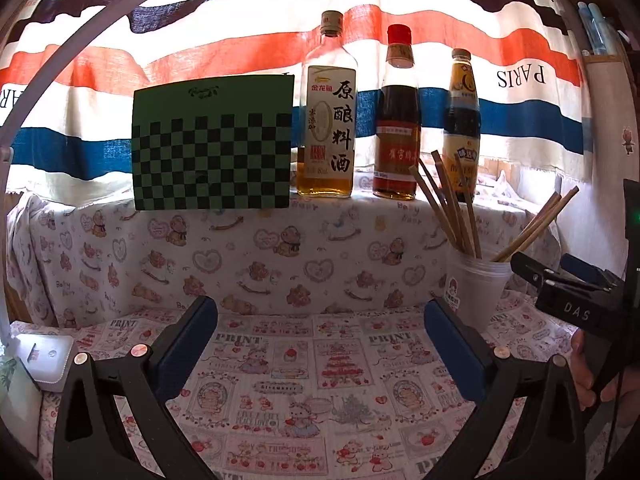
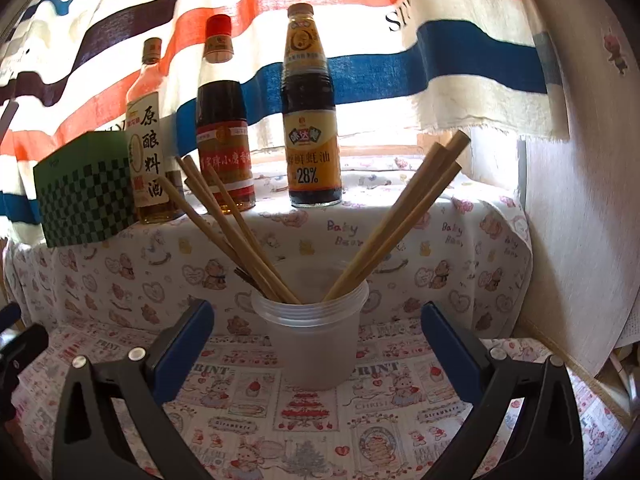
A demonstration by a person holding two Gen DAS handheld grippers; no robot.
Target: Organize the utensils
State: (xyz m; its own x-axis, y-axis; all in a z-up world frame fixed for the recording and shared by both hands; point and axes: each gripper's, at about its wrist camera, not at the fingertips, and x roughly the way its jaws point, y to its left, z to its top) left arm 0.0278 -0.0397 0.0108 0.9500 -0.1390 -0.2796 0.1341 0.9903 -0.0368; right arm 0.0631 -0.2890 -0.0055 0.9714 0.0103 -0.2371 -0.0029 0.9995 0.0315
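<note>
A translucent plastic cup (image 2: 314,344) stands on the printed tablecloth, straight ahead in the right wrist view. It holds several wooden chopsticks (image 2: 240,232), fanned into a left bunch and a right bunch (image 2: 400,220). My right gripper (image 2: 316,344) is open and empty, with the cup between and just beyond its blue pads. In the left wrist view the cup (image 1: 478,288) and chopsticks (image 1: 452,204) are at the right. My left gripper (image 1: 320,328) is open and empty over the cloth. The right gripper's black body (image 1: 576,296) shows at the far right.
Three sauce bottles (image 1: 328,120) stand on a raised ledge behind, beside a green checkered board (image 1: 212,148). A striped curtain hangs behind them. A white lamp base (image 1: 44,360) and its arm are at the left. A wall panel (image 2: 568,220) is on the right.
</note>
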